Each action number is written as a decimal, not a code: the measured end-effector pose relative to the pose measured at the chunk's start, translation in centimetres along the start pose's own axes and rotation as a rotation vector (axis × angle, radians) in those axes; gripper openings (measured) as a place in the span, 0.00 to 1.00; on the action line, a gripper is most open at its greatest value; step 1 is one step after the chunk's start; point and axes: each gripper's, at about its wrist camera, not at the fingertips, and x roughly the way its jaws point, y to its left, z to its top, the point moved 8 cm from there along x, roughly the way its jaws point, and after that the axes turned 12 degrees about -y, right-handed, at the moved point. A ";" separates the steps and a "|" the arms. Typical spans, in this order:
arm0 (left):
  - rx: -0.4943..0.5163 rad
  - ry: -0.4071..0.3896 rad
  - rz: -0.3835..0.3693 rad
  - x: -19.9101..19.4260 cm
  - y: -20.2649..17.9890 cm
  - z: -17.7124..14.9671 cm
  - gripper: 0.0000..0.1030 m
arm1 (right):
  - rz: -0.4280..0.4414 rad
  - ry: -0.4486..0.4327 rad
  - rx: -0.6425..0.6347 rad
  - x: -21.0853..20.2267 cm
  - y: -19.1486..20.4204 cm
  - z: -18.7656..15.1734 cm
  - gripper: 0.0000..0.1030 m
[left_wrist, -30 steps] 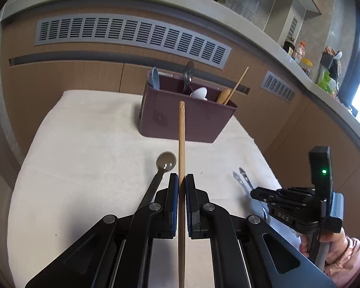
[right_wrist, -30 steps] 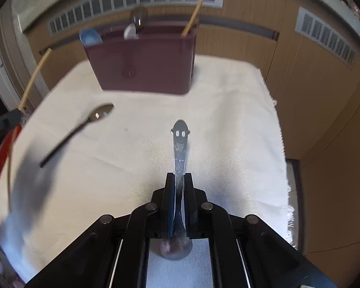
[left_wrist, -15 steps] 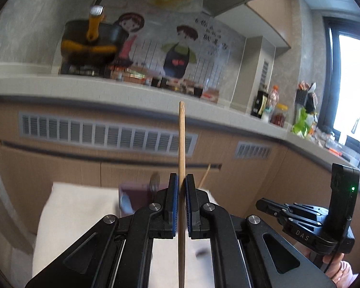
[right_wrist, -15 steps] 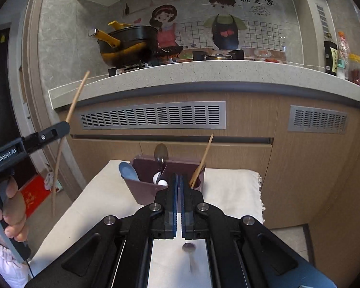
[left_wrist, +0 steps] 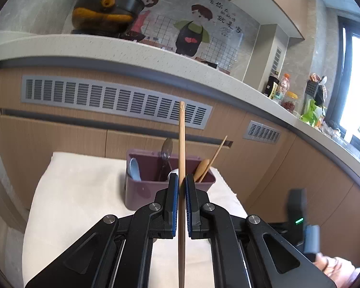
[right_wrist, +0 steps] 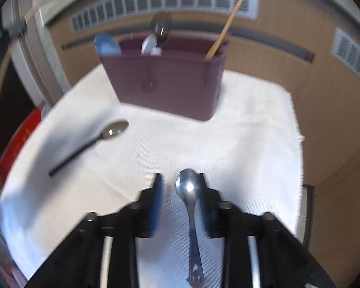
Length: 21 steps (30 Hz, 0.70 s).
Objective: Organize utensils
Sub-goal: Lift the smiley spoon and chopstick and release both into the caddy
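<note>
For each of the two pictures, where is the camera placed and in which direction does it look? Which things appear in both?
Left wrist: on the left gripper, facing the cabinet front; jaws shut on a chopstick; a hand at lower right.
Right wrist: on the right gripper, tilted down at the white cloth; jaws have just been opening, a metal spoon lying between them.
Both show: the maroon utensil box.

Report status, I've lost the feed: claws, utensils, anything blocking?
Left claw shut on chopstick. Right claw just opening, steel spoon lying between its jaws. Black-handled spoon on cloth. Holder unobstructed.
</note>
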 end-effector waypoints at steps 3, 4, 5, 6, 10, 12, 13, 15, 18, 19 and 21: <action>0.000 0.009 0.011 -0.1 0.5 -0.6 0.06 | -0.031 0.016 -0.020 1.7 -0.1 -0.5 0.39; -0.001 0.012 0.015 -0.2 0.7 -0.8 0.06 | -0.036 0.024 -0.020 2.2 -0.3 -0.6 0.39; -0.004 0.015 0.018 -0.2 0.9 -1.0 0.06 | -0.035 0.031 -0.012 2.5 -0.6 -0.8 0.39; -0.007 0.018 0.019 -0.2 1.1 -1.0 0.06 | -0.025 0.048 0.001 2.9 -0.8 -1.1 0.38; -0.033 0.024 0.020 -0.3 1.6 -1.8 0.06 | -0.039 0.032 0.008 2.2 -1.2 -1.4 0.24; -0.052 0.018 0.015 -0.3 1.7 -2.0 0.06 | -0.031 -0.026 0.040 0.3 -1.2 -0.4 0.24; -0.059 0.013 0.011 -0.4 1.6 -2.0 0.06 | -0.027 -0.056 0.047 -0.7 -1.1 0.4 0.24; -0.055 -0.006 0.005 -0.6 1.3 -1.8 0.06 | -0.022 -0.141 0.060 -3.5 -1.0 2.1 0.24; -0.046 -0.047 -0.013 -1.0 0.4 -0.6 0.06 | -0.003 -0.296 0.087 -8.6 -0.9 6.3 0.25; -0.045 -0.064 -0.024 -1.0 -0.1 0.1 0.06 | 0.002 -0.338 0.092 -10.0 -1.0 7.7 0.25; -0.025 -0.110 -0.044 -0.8 -1.3 2.4 0.06 | 0.006 -0.432 0.095 -12.6 -0.8 11.5 0.25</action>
